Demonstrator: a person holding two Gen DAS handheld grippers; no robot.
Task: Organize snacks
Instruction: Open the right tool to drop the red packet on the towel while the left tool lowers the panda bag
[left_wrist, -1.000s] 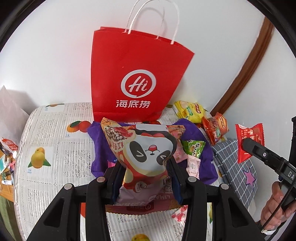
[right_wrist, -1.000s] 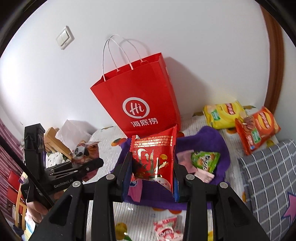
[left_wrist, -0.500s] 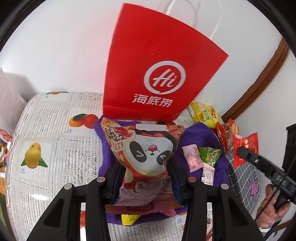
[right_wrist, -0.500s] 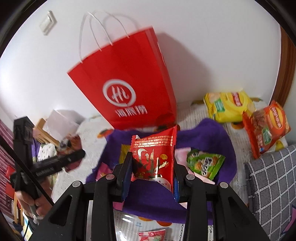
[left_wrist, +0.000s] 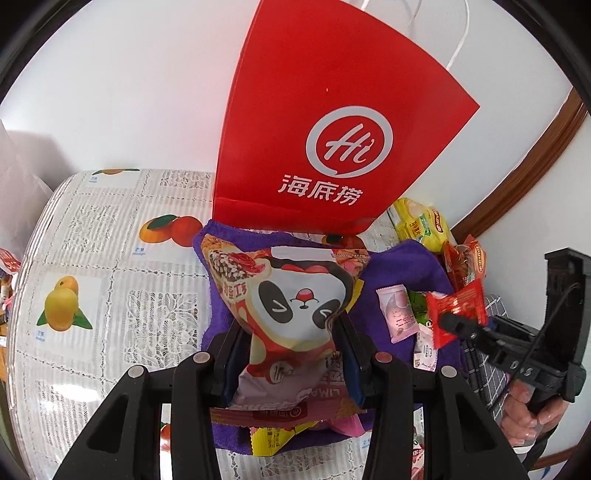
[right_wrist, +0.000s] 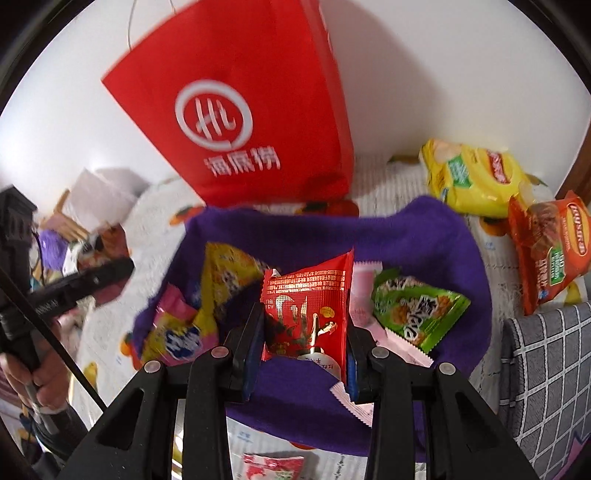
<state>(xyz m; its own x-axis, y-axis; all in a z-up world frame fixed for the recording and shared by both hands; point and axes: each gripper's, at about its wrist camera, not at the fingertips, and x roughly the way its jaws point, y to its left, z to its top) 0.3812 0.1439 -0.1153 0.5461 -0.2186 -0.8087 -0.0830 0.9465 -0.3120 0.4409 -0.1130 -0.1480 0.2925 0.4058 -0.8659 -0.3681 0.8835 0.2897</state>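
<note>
Both grippers carry a snack above the purple cloth (right_wrist: 424, 236), which lies just in front of the red paper bag (left_wrist: 332, 110) on the fruit-print desk (left_wrist: 96, 251). The left gripper (left_wrist: 291, 354) has its fingers closed on the panda snack bag (left_wrist: 291, 295); the right gripper (right_wrist: 301, 350) has its fingers clamped on the red snack packet (right_wrist: 310, 302). On the cloth lie a green packet (right_wrist: 413, 310), a pink packet (left_wrist: 395, 314) and a yellow packet (right_wrist: 225, 280). The step in hand looks like gathering snacks together at the cloth; whether they go onto it or into the bag cannot be told. The next move calls for choosing a free spot and opening the fingers gently, so the light packets do not slide.
</note>
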